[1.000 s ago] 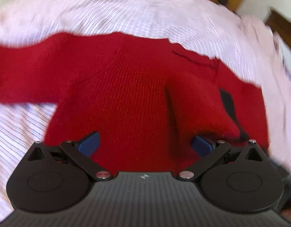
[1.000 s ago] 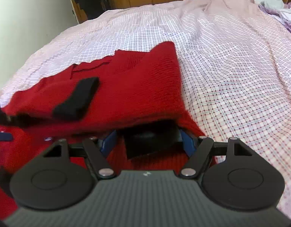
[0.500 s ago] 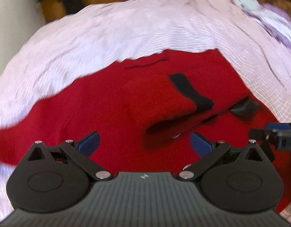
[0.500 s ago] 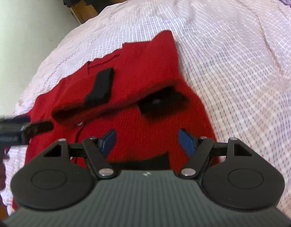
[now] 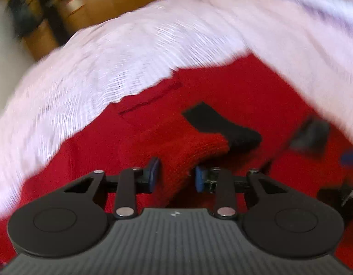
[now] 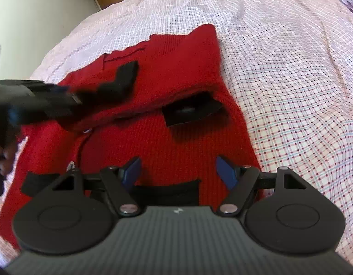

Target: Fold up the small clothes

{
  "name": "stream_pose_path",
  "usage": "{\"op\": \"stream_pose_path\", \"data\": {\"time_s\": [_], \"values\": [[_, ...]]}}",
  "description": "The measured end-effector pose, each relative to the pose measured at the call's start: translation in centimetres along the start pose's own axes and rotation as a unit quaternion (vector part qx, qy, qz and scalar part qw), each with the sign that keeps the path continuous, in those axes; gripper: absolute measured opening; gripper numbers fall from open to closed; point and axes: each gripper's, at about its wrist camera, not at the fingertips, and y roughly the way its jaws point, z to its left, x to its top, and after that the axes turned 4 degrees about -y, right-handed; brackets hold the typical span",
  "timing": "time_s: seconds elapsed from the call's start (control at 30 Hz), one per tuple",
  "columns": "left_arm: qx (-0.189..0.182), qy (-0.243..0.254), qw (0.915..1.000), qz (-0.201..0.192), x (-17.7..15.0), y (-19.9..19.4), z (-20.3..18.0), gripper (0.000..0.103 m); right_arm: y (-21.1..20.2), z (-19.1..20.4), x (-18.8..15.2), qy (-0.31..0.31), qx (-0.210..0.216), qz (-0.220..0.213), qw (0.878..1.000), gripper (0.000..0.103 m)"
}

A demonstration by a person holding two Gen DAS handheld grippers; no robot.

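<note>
We see the left gripper [image 5: 176, 175] clamped on a fold of the red knitted sweater [image 6: 176, 73], the right gripper [image 6: 177, 169] spread apart above it.

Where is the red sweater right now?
The red sweater lies on the checked bedsheet, filling the left of the right wrist view; the left gripper pinches its folded sleeve.

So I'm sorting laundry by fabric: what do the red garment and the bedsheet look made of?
Red garment: chunky knit, probably wool or acrylic; ribbed stitch rows and matte, slightly fuzzy edges show. Bedsheet: thin woven fabric, likely cotton, with a fine printed check and soft wrinkles.
</note>
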Motion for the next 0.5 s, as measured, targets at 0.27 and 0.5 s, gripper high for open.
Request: {"op": "stream_pose_path", "data": {"time_s": [0.27,0.5], "values": [[0.037,-0.181,0.9828,-0.004,-2.6,-2.1,8.9,0.048,0.7,0.3,-0.1,-0.01,-0.002,0.0,1.0,0.08],[0.033,-0.22,0.9745,0.028,-6.6,-2.9,13.0,0.058,0.2,0.4,0.8,-0.011,0.002,0.014,1.0,0.078]]}}
